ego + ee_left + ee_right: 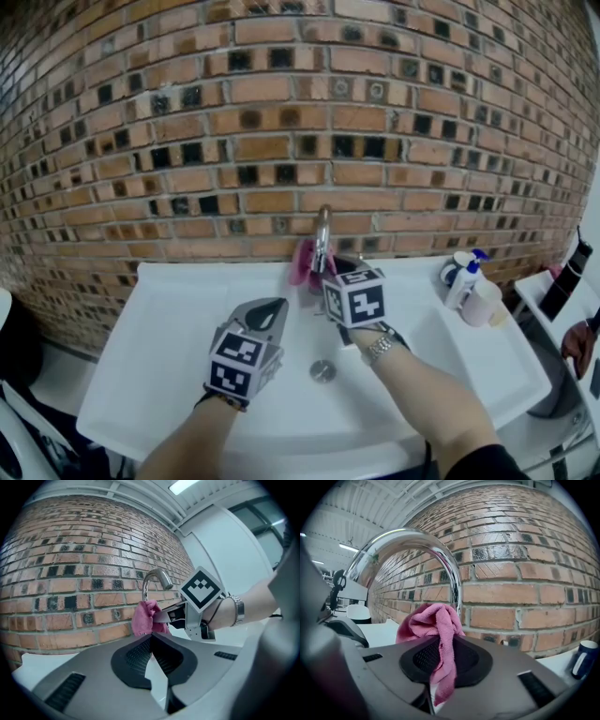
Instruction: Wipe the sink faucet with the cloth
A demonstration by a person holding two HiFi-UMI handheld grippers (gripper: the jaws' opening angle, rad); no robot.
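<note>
Right gripper view: my right gripper (pixel 440 656) pinched the cloth (pixel 433 620) at the faucet's (pixel 408 541) stem, so wiping seemed under way, with the arch probably left. My left gripper (pixel 151 640), pressed together and empty, hung near the faucet.

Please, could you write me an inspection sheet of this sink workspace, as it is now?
Surface: white sink, drain in the middle of the basin.
Job's things: pink cloth bunched up at the stem of the chrome faucet.
Clutter: bottle and cup on the sink's right side.
Grippers: left gripper shut and empty, above the basin; right gripper with fingers shut on the cloth.
Cables: nothing seen.
Surroundings: brick wall behind the sink.
</note>
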